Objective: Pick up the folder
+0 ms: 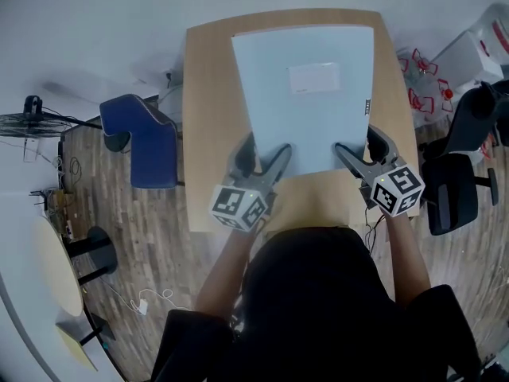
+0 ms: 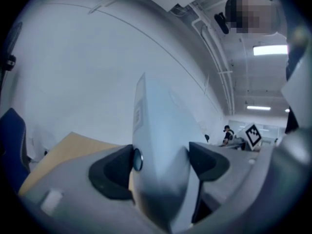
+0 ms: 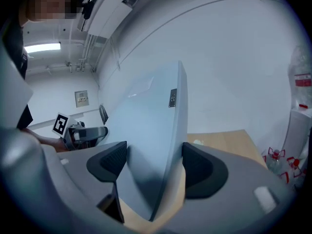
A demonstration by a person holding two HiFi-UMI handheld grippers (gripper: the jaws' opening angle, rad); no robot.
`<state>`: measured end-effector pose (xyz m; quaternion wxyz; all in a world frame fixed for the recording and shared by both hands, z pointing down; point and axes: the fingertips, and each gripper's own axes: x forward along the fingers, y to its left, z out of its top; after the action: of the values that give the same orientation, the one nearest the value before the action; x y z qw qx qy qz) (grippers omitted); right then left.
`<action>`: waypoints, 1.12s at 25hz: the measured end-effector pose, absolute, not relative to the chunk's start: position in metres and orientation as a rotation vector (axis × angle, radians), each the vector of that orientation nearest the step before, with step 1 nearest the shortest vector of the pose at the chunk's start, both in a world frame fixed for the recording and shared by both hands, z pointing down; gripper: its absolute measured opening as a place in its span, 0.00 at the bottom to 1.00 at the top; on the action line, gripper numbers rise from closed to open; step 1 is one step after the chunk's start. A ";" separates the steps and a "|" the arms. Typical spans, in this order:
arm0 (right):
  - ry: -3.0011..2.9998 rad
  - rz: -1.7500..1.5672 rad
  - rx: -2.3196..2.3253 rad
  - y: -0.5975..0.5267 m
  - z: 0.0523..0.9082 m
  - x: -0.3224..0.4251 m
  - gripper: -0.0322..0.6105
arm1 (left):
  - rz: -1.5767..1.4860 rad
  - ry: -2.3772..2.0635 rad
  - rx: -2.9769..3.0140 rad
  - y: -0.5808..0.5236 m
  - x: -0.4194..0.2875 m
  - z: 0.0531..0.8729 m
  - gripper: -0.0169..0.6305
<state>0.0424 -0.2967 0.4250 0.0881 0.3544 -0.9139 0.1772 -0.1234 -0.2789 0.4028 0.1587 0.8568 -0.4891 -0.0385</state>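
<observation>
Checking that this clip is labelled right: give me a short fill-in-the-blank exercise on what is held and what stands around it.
1. The left gripper and the right gripper are both shut on the pale blue ____.
2. Beneath it stands a table whose top is made of ____.
3. The chair beside the table is ____ in colour.

Missing words: folder; wood; blue.

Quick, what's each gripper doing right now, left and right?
Left gripper: closed, holding the folder.
Right gripper: closed, holding the folder too.
</observation>
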 end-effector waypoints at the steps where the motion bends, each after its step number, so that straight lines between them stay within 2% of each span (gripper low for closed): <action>1: -2.731 0.508 1.059 -0.297 0.418 0.042 0.61 | -0.132 -1.403 2.456 -0.279 -0.125 0.397 0.59; 13: -2.719 0.252 1.081 -0.303 0.384 0.035 0.61 | -0.102 -1.441 2.579 -0.279 -0.125 0.365 0.59; 28: -2.735 0.351 1.100 -0.301 0.393 0.036 0.60 | -0.101 -1.423 2.544 -0.280 -0.126 0.371 0.59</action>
<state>0.0358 -0.3015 0.3927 0.0862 0.3690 -0.9179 0.1178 -0.1265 -0.2796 0.3710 0.1123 0.8666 -0.4849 -0.0345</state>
